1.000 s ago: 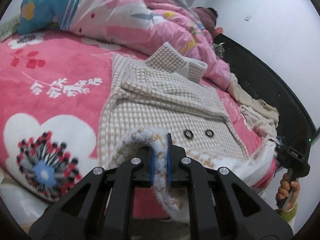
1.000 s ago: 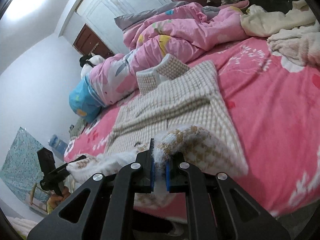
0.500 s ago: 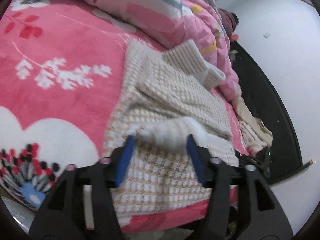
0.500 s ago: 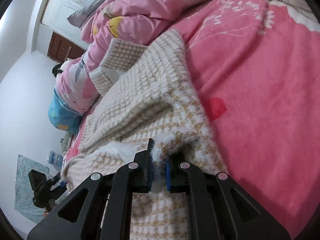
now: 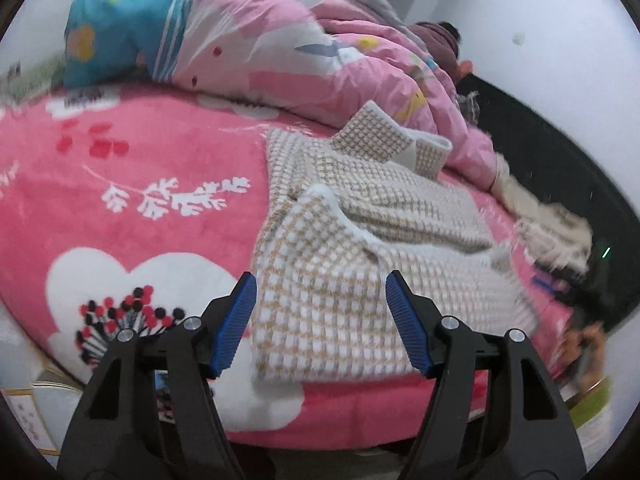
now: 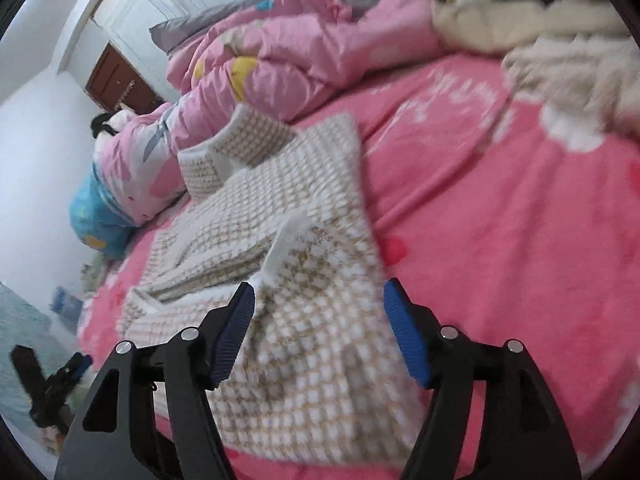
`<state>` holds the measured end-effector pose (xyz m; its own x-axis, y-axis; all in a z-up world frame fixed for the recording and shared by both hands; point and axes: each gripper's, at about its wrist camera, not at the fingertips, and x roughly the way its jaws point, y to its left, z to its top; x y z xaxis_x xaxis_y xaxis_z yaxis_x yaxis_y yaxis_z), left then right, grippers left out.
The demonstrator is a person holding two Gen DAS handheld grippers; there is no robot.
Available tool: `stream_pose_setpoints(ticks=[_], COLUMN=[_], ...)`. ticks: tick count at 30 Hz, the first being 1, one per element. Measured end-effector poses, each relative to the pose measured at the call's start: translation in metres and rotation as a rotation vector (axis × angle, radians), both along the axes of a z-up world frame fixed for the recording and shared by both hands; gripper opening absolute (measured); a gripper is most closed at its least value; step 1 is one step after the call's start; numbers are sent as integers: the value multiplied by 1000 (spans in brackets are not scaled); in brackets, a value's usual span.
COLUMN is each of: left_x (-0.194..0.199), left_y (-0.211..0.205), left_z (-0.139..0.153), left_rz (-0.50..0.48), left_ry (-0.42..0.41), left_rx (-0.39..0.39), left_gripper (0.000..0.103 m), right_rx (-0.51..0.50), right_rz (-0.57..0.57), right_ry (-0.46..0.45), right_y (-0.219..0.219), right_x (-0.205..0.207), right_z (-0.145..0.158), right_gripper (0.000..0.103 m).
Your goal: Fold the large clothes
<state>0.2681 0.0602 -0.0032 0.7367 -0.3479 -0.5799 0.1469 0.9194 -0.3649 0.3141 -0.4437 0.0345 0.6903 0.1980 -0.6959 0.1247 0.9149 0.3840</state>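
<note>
A beige-and-white checked coat (image 5: 360,208) (image 6: 280,200) lies flat on the pink flowered blanket (image 5: 120,200), collar toward the quilt. Its lower part (image 5: 328,288) is folded up over the middle, with a strip of white fleece lining showing at the fold edge (image 6: 288,236). My left gripper (image 5: 320,280) hovers just in front of the folded part, its jaws opening, the blue pads clear of the cloth. My right gripper (image 6: 318,288) hangs over the other corner of the fold, jaws also opening, nothing pinched between them.
A crumpled pink quilt (image 5: 320,64) and a blue pillow (image 5: 116,28) lie behind the coat. Cream clothes (image 6: 560,48) are heaped near the black bed board (image 5: 552,152). The bed's front edge (image 5: 360,428) is right below the grippers.
Both grippers were shut on the coat's hem and have let it go, the left first. The hem now lies folded over the coat's middle, hiding the two buttons.
</note>
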Motion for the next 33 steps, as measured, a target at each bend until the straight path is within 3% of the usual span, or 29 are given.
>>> stream_pose_setpoints(ticks=[4, 5, 9, 15, 18, 24, 27, 31, 33], left_x=[-22, -28, -43, -41, -27, 3, 7, 11, 16], left_y=[-12, -14, -16, -5, 6, 29, 30, 22, 20], left_z=[-1, -4, -23, -70, -88, -112, -116, -108, -107], left_rz=[-13, -21, -52, -135, -125, -52, -13, 41, 79], left_ry=[-39, -41, -23, 105, 155, 209, 227, 203, 205], left_rx=[86, 95, 85, -130, -260, -508, -556, -500, -491], left_gripper=[64, 64, 64, 64, 64, 64, 62, 56, 50], right_rx=[-85, -100, -65, 125, 255, 501, 535, 509, 444], right_rz=[43, 66, 137, 98, 40, -14, -48, -90, -104], right_ry=[-26, -25, 17, 108, 122, 33, 15, -13, -24], right_y=[21, 30, 51, 40, 15, -23, -31, -34, -29], right_x=[-27, -35, -64, -94, -102, -88, -77, -68, -63], right_z=[20, 21, 9, -40, -63, -84, -89, -90, -90], right_gripper=[66, 71, 80, 81, 81, 81, 72, 59, 53])
